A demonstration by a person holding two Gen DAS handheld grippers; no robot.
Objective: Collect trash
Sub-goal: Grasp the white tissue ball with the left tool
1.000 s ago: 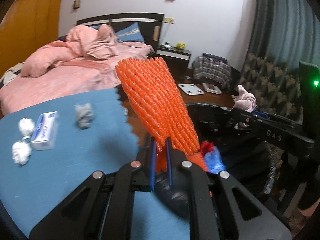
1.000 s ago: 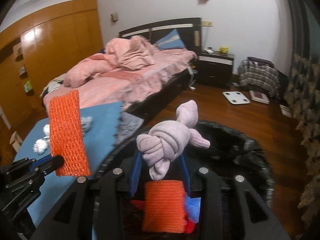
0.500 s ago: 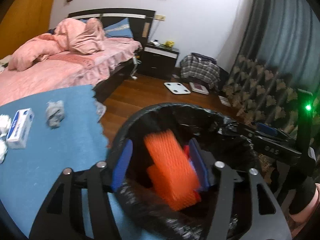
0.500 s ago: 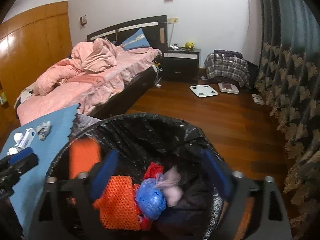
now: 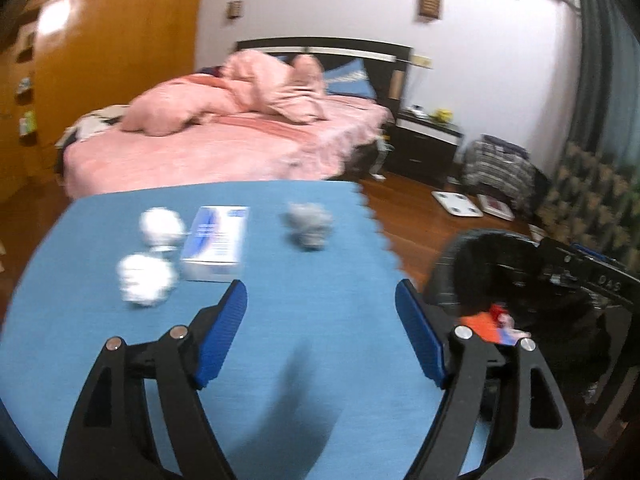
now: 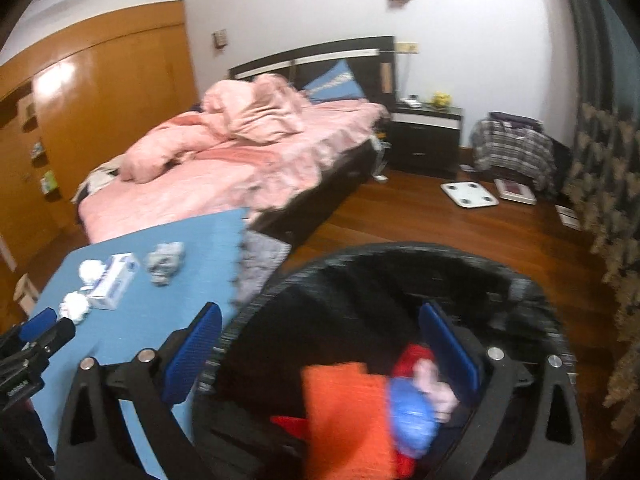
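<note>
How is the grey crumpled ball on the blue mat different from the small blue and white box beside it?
The grey ball is crumpled and irregular; the box is flat-sided and rectangular. The ball is one dull grey; the box is white with blue print. The ball lies alone, nearer the mat's zigzag edge; the box has two white paper wads close beside it. Both rest on the blue mat, outside the bin.

- Left gripper (image 5: 321, 300), jaws just opened wide, nothing between them, over blue mat (image 5: 100, 340).
- On mat: two white wads (image 5: 162, 226), box (image 5: 216, 242), grey wad (image 5: 308, 226).
- Bin (image 5: 520, 276) at right.
</note>
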